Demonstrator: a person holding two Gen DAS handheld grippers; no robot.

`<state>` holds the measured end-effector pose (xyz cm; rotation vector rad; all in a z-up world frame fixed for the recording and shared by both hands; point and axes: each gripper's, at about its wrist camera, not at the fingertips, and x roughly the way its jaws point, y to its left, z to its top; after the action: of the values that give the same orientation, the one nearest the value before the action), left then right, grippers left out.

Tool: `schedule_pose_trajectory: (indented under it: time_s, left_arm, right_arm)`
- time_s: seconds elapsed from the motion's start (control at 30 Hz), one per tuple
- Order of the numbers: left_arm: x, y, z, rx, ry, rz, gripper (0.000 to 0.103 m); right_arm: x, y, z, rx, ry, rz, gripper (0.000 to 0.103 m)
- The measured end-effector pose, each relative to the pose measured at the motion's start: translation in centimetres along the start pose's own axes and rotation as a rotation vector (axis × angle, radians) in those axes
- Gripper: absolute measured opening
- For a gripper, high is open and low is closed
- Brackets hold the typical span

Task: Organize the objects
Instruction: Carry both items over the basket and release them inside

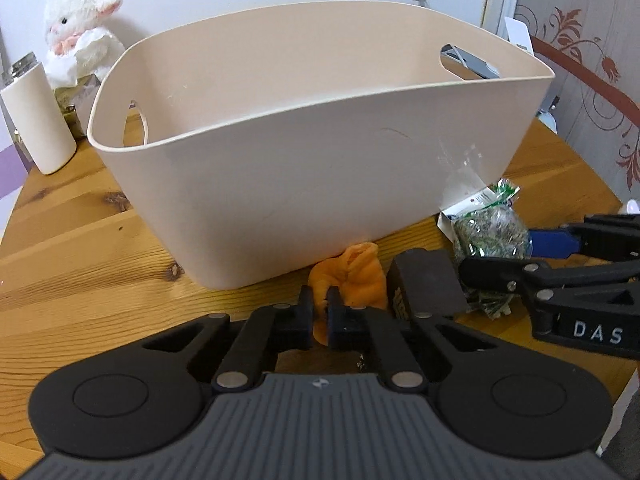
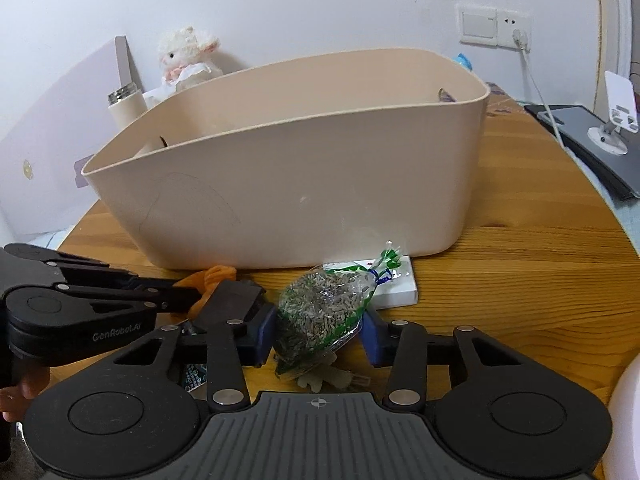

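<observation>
Left wrist: my left gripper [image 1: 320, 312] pinches the orange cloth [image 1: 356, 276] before the bin [image 1: 320, 140]; right gripper [image 2: 318, 330] straddles the herb bag [image 2: 324, 308], jaws apart. Cloth may snag.

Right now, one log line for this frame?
left gripper: shut on orange cloth | right gripper: open around clear bag, not clamped | beige bin: on table, contents unseen
</observation>
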<state>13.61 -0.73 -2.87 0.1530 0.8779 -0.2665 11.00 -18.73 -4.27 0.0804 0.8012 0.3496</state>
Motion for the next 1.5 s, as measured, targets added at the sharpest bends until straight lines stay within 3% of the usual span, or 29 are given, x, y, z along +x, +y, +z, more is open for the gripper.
schedule_pose_trajectory:
  time_s: [0.27,0.63,0.87,1.03,1.2,1.5]
  left_arm:
    - [-2.1,0.8,-0.2,-0.026,-0.039,-0.001,0.006]
    - [-8.1,0.8,0.0,-0.042,-0.162,-0.006,0.006]
    - [-11.9,1.0,1.7,-0.061,-0.266,0.008,0.006]
    - [-12.8,0.6,3.8,-0.032,-0.316,0.065,0.006]
    - [-12.3,0.3,6.4,-0.013,-0.343,0.101,0.006]
    - [-6.8,0.8,10.8,-0.042,-0.262,0.164,0.006]
  right_arm:
    - [-2.7,-0.5,0.0,0.020,-0.065,-0.002,0.040]
    - [-7.7,-0.3,1.0,-0.009,-0.215,-0.020,0.040]
    - [-9.6,0.4,3.1,-0.049,-0.315,-0.048,0.040]
    - [-9.7,1.0,4.6,-0.074,-0.353,-0.061,0.040]
    - [-8.2,1.5,7.1,-0.080,-0.365,-0.080,0.040]
    - [-3.4,1.6,9.5,-0.080,-0.299,-0.109,0.040]
